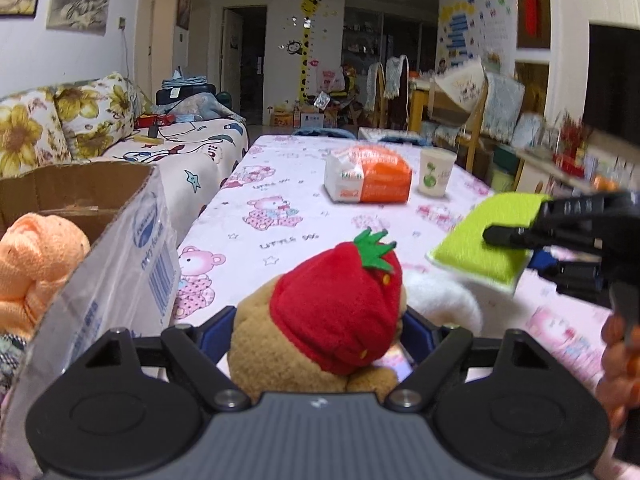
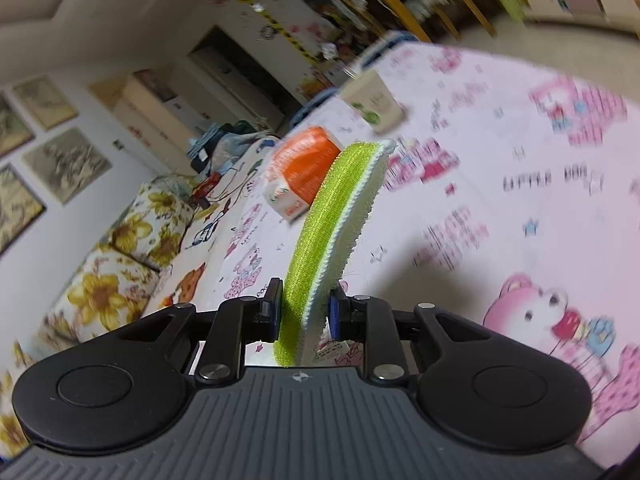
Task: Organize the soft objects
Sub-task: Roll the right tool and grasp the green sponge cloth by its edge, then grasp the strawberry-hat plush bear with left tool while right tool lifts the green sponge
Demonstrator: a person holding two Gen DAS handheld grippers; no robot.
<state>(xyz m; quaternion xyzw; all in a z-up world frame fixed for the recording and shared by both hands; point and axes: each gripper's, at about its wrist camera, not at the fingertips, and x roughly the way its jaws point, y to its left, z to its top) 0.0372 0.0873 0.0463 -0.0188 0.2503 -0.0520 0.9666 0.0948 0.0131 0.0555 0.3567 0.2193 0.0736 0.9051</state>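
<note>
A brown plush bear [image 1: 256, 344] in a red strawberry hat fills the gap of my left gripper [image 1: 320, 332], and both blue pads press against its sides, low over the pink tablecloth. To its right my right gripper [image 1: 516, 222] hangs above the table, shut on a flat lime-green cleaning pad [image 1: 468, 256]. In the right wrist view that gripper [image 2: 305, 306] pinches the near end of the pad [image 2: 340, 208], which stands on edge and curves away. An open cardboard box [image 1: 120, 240] at the left holds an orange fluffy toy [image 1: 36, 256].
A white fluffy item [image 1: 444, 300] lies just behind the bear. Further back on the table [image 1: 280, 200] are an orange-and-white package [image 1: 368, 176] and a paper cup [image 1: 436, 172]. A flowered sofa [image 1: 80, 120] runs along the left. Something orange [image 1: 620, 360] shows at the right edge.
</note>
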